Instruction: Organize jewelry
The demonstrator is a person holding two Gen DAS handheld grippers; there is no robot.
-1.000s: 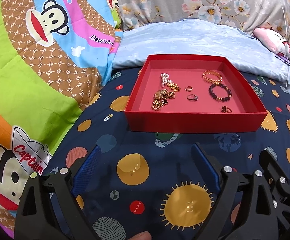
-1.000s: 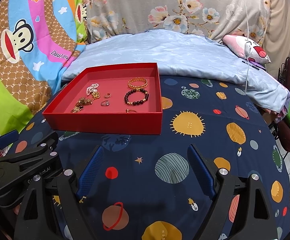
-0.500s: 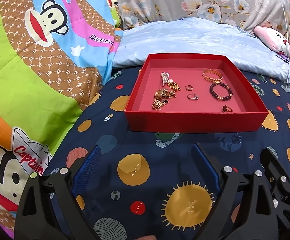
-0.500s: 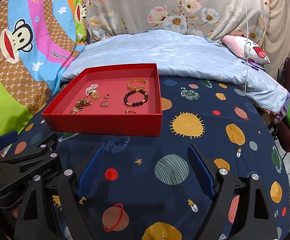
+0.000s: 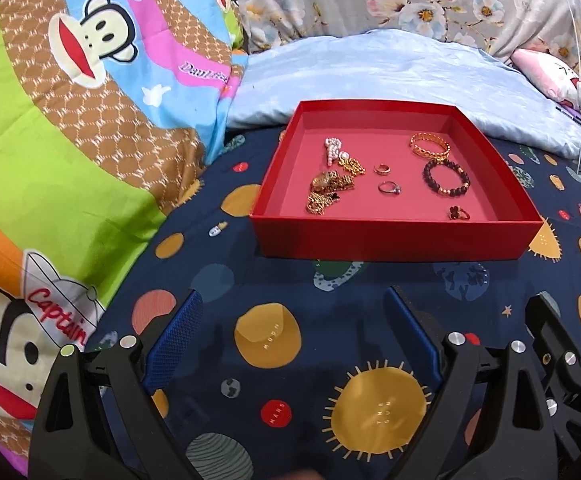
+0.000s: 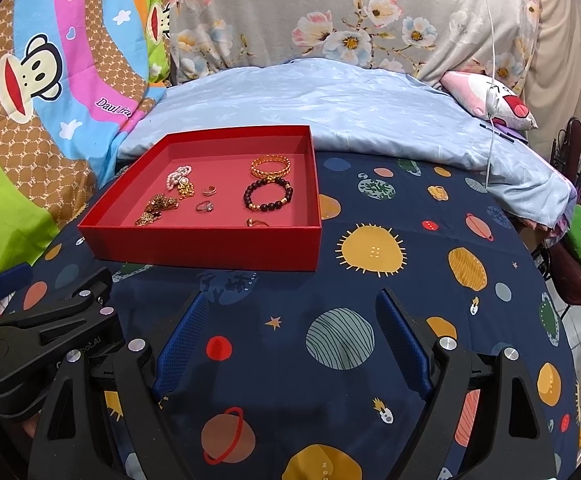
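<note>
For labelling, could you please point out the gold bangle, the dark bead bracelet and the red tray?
gold bangle [image 6: 270, 165], right wrist view, near band.
dark bead bracelet [image 6: 250, 196], right wrist view, left beads.
red tray [image 6: 210, 246], right wrist view, front wall.

Open navy planet-printed bedsheet [image 5: 290, 280] was left between both grippers and the shallow red cardboard tray [image 5: 394, 240]. Approach beyond was blocked by the tray's near wall; a pale blue quilt [image 6: 330, 108] was heaped behind.

Both wrist views look obliquely down at the red tray [image 5: 394, 236] [image 6: 210, 246] from near its front wall; the right view stands further right.
</note>
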